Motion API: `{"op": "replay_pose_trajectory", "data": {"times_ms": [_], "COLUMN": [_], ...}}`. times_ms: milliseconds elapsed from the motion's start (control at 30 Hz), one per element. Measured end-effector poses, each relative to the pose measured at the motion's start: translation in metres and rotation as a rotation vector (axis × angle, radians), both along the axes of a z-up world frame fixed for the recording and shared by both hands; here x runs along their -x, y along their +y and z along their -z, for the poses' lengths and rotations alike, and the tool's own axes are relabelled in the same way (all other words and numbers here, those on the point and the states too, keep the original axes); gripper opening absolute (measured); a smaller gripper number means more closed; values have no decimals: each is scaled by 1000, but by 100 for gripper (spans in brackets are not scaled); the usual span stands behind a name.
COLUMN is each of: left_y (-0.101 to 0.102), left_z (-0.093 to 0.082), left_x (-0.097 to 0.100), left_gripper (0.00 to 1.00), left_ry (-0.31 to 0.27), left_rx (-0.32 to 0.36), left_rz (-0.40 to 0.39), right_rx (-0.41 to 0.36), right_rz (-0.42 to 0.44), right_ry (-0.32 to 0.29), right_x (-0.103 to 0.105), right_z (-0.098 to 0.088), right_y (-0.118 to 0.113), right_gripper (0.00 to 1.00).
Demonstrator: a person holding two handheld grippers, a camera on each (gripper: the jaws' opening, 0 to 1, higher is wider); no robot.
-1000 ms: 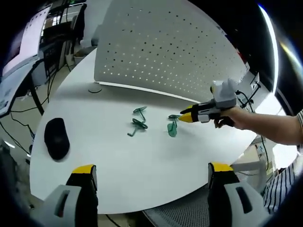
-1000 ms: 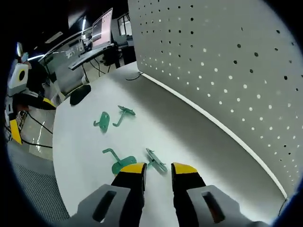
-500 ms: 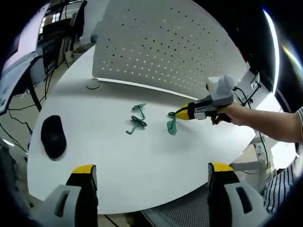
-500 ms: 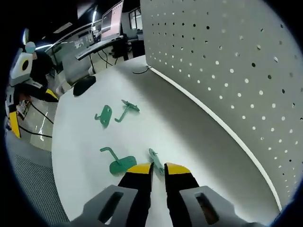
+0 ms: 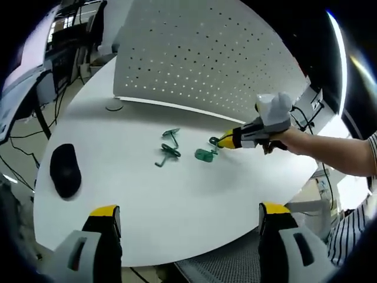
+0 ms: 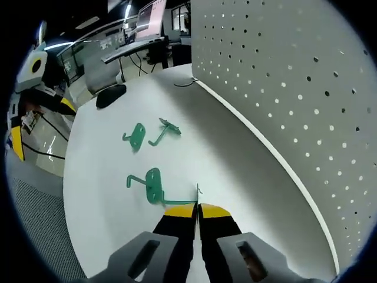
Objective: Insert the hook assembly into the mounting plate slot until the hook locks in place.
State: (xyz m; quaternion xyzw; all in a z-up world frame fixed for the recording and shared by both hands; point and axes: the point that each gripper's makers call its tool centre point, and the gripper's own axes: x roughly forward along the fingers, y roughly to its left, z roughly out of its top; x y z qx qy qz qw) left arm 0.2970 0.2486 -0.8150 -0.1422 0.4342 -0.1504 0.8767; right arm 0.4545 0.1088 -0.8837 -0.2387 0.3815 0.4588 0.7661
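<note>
Fingertips of right gripper (image 6: 197, 210), lower centre of right gripper view: clenched on thin green hook piece (image 6: 177, 202). Green plate (image 6: 153, 185) just beyond; two more green pieces (image 6: 138, 135) upper left. Left gripper (image 5: 188, 221): jaws wide apart, low over table edge (image 5: 177, 250). White tabletop broadly open; pegboard (image 6: 294, 76) bounds the right side.

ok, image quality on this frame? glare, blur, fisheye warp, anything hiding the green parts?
Left gripper view: strong fisheye, the white table bows into a disc; bright glare strip at upper right; green hook parts small but sharp. Right gripper view: the perforated panel curves, lighting is even, shadows are soft, and the green hook piece by the right gripper is crisp.
</note>
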Motion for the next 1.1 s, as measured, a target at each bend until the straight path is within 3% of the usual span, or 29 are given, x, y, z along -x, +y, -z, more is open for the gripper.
{"op": "replay_pose_trajectory", "data": {"times_ms": [233,333,800,1100], "left_y": [1,2,7,6], "left_z": [-5,-8,-21,-42], "left_x": [-2,-4,-7,-22], "left_gripper": [100,100,100,100], "left_ry": [-15,-23,-52,-113], "left_rx": [-18,-15,3,24], "left_rz": [0,-3,-24,-45], "right_rx": [3,-28,-64,-216], "right_rz": [24,50,88,215], "right_ry": [-8,-55,-103,-115], "right_x": [-1,-9,-17,-15], "right_z": [-6,-19,-50,-93], "right_y": [-5,-3,-1,0], "right_gripper": [0,0,0,0]}}
